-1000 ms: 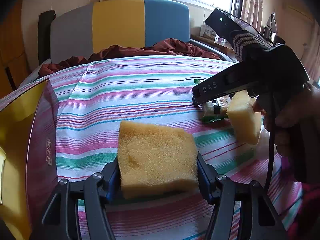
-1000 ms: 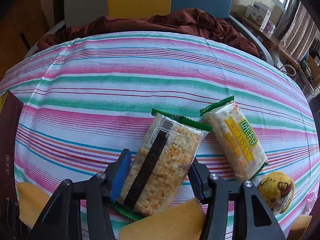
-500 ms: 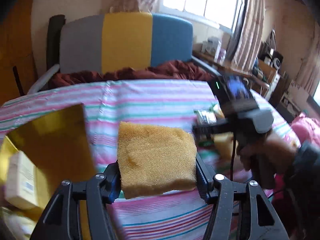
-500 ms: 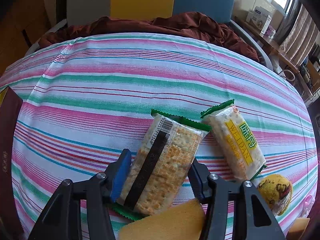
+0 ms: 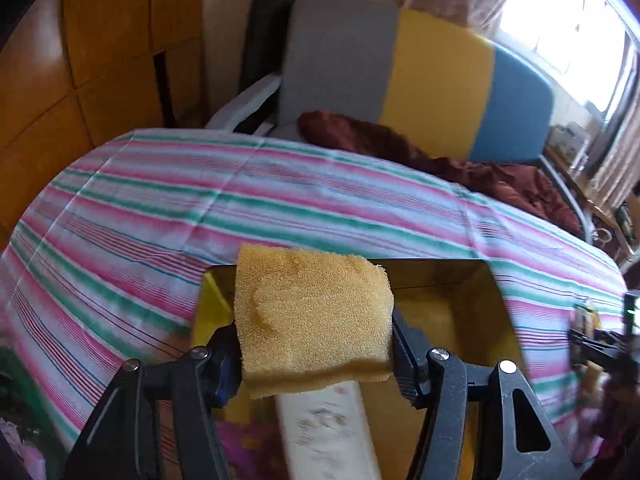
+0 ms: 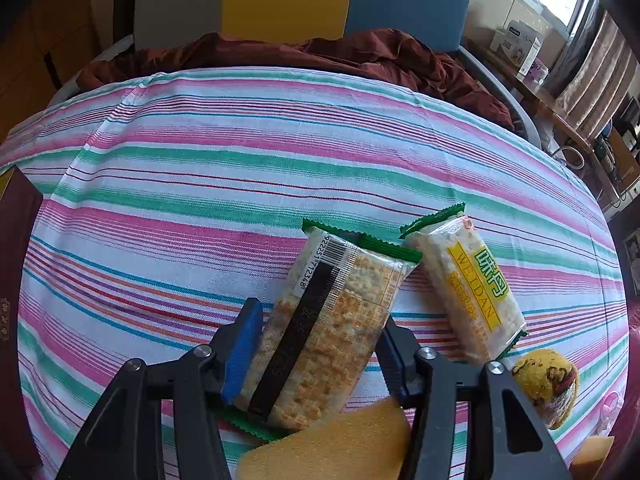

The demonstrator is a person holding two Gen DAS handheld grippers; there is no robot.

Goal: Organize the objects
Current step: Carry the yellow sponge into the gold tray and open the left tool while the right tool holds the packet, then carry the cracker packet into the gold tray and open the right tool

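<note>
In the left wrist view my left gripper [image 5: 314, 344] is shut on a yellow sponge [image 5: 312, 316] and holds it above an open box with a gold lining [image 5: 472, 280]. A white packet [image 5: 328, 432] lies inside the box under the sponge. In the right wrist view my right gripper [image 6: 316, 344] is shut on a clear cracker pack with green ends [image 6: 324, 328], low over the striped cloth. A second cracker pack with a yellow label [image 6: 468, 288] lies just to its right. Another yellow sponge [image 6: 332, 444] shows below the jaws.
A striped tablecloth [image 6: 200, 184] covers the round table. A yellow patterned ball [image 6: 548, 384] sits at the right edge, and the box's dark red side [image 6: 16, 264] at the far left. A grey, yellow and blue chair [image 5: 420, 80] with brown fabric [image 6: 320, 52] stands behind.
My left gripper has swung left and upward with the sponge, from beside the right gripper to over the open box. The right gripper and its cracker pack have stayed put.
</note>
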